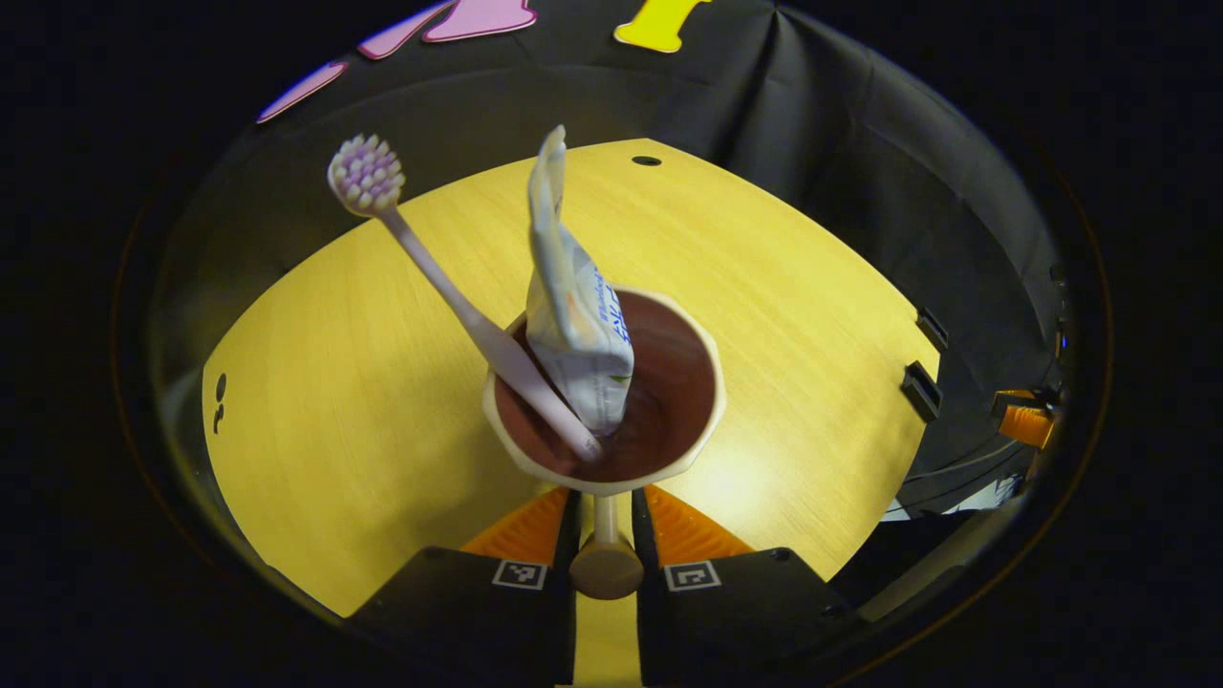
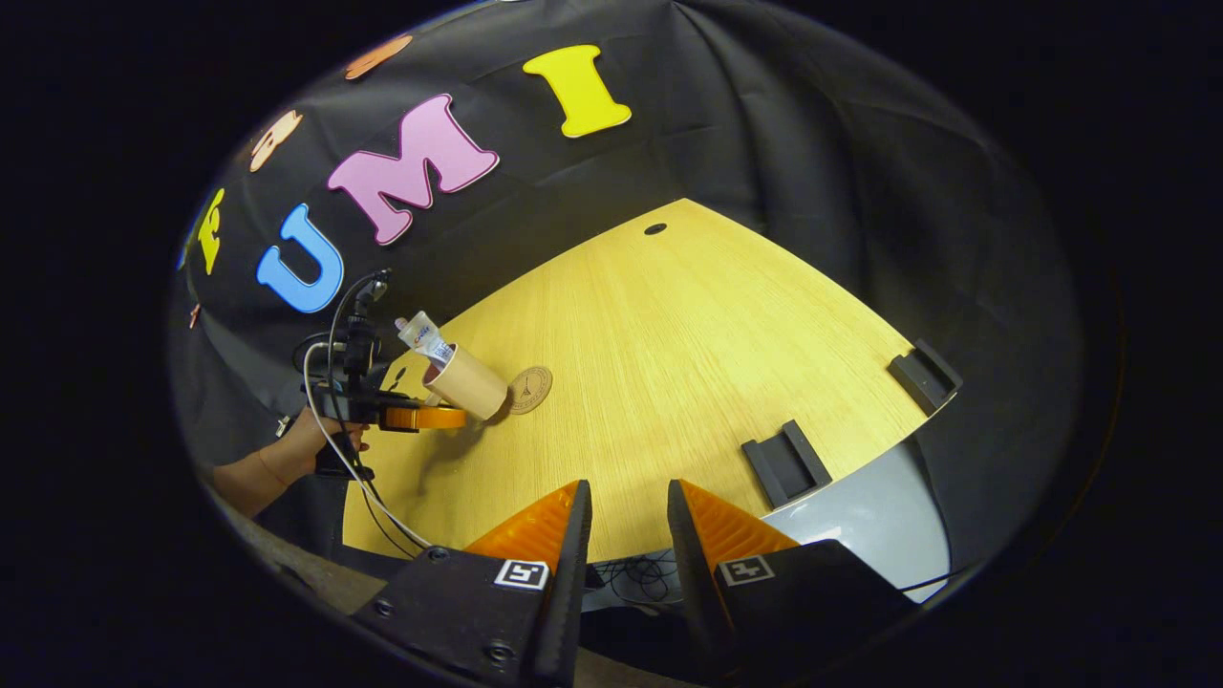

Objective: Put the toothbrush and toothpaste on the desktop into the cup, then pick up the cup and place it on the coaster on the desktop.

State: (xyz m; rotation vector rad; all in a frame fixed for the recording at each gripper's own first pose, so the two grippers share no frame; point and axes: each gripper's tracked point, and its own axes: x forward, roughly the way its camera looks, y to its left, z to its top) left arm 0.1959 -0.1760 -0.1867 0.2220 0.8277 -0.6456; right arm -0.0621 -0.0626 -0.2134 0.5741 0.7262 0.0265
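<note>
- In the left gripper view, the left gripper (image 1: 606,521) has both orange fingers (image 1: 521,527) pressed on the cup's handle (image 1: 606,559), which runs back between them to a rounded end.
- Just ahead of those fingers sits the cup (image 1: 604,397), cream outside and brown inside, its mouth open toward the camera.
- Inside the cup, the toothbrush (image 1: 449,296) leans up and to the left, its bristled head well above the rim.
- Beside it in the cup, the toothpaste (image 1: 573,315) tube stands nearly upright, its flat crimped end at the top.
- Beyond the cup spreads the wooden tabletop (image 1: 334,382), with two black brackets (image 1: 922,377) at its right edge.
- In the right gripper view, the right gripper (image 2: 626,530) has its orange fingers parted with a clear gap and nothing between them, above the near edge of the tabletop.
- Ahead and to the right of it lie black brackets at the edge of the tabletop.
- Far to its left, a hand (image 2: 311,444) holds the left gripper, which carries the cup tilted, its mouth pointing up and to the left.
- The round coaster (image 2: 529,388) lies flat on the tabletop just beside the cup's base; whether they touch, I cannot tell.
</note>
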